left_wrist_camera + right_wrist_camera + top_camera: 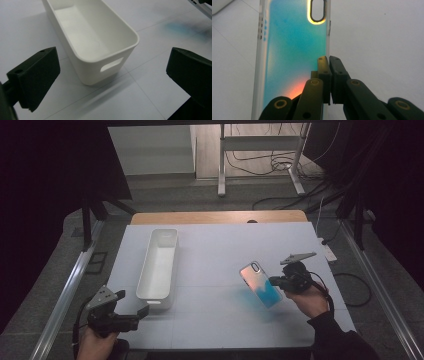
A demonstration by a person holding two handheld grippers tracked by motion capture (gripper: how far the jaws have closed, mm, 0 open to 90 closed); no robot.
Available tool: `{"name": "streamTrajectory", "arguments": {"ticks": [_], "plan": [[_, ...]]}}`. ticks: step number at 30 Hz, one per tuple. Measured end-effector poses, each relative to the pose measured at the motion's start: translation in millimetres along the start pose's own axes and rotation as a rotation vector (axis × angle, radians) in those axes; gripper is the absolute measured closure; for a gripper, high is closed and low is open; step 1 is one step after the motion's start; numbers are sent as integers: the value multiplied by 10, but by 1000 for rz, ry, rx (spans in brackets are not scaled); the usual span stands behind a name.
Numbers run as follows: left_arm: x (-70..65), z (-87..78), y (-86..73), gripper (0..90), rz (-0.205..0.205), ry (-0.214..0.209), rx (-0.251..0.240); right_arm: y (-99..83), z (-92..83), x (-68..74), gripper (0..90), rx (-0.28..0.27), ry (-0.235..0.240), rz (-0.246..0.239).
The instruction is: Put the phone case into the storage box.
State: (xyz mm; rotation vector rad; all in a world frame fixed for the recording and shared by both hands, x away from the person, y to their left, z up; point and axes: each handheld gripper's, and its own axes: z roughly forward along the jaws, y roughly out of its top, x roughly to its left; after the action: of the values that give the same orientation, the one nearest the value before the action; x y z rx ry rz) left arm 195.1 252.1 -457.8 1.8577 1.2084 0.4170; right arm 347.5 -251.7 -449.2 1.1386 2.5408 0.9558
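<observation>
the right gripper (274, 281) has its jaws clenched on one long edge of the phone case (260, 283), holding it tilted above the table (220, 245) toward the right edge. the left gripper (134, 309), jaws released and holding nothing, sits at the near left corner, just before the white bin (159, 262).

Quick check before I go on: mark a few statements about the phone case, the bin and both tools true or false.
1. The right tool is shut on the phone case. True.
2. The phone case lies flat on the table. False: it is held tilted above it.
3. The white bin holds a phone. False: it is empty.
4. The left tool stands open, holding nothing. True.
5. The left tool grips the bin's handle slot. False: its jaws stand apart from the bin.
</observation>
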Motion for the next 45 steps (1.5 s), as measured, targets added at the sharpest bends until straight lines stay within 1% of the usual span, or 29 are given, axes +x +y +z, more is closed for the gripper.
{"name": "streamTrajectory", "arguments": {"ticks": [1, 4, 9, 10, 12, 13, 15, 19, 22, 26, 31, 33, 36, 39, 42, 45], "plan": [[-17, -1, 23, 0, 10, 0, -1, 12, -11, 17, 874, -12, 3, 1], [-48, 5, 76, 0, 20, -8, 5, 30, -33, 28, 875, -23, 6, -3], [-82, 61, 177, 10, 20, -42, 21, 75, -88, 44, 874, -68, 16, 0], [-84, 70, 191, 10, 20, -47, 19, 83, -98, 47, 874, -77, 19, 4], [-95, 95, 232, 13, 14, -69, 16, 97, -114, 51, 875, -90, 20, 4], [-95, 95, 232, 14, 14, -69, 16, 97, -114, 51, 875, -90, 20, 4], [-117, 125, 276, 15, 18, -85, 14, 119, -132, 59, 874, -105, 20, 7], [-165, 194, 340, 16, 34, -99, 18, 159, -158, 75, 874, -130, 19, 4], [-196, 254, 373, 15, 44, -116, 23, 183, -169, 85, 874, -141, 21, 0], [-229, 336, 413, 15, 54, -129, 32, 208, -175, 94, 874, -153, 18, -6], [-262, 403, 466, 17, 64, -144, 28, 235, -167, 103, 874, -159, 19, -13], [-278, 434, 492, 20, 70, -146, 19, 251, -159, 109, 875, -160, 22, -15], [-305, 486, 542, 27, 84, -138, 7, 281, -152, 131, 874, -169, 25, -21], [-340, 571, 626, 27, 93, -163, 2, 318, -148, 154, 874, -177, 23, -29], [-378, 639, 680, 26, 102, -177, 5, 345, -137, 161, 874, -182, 23, -35], [-421, 729, 738, 22, 102, -204, 12, 368, -123, 170, 874, -185, 24, -35]]}}
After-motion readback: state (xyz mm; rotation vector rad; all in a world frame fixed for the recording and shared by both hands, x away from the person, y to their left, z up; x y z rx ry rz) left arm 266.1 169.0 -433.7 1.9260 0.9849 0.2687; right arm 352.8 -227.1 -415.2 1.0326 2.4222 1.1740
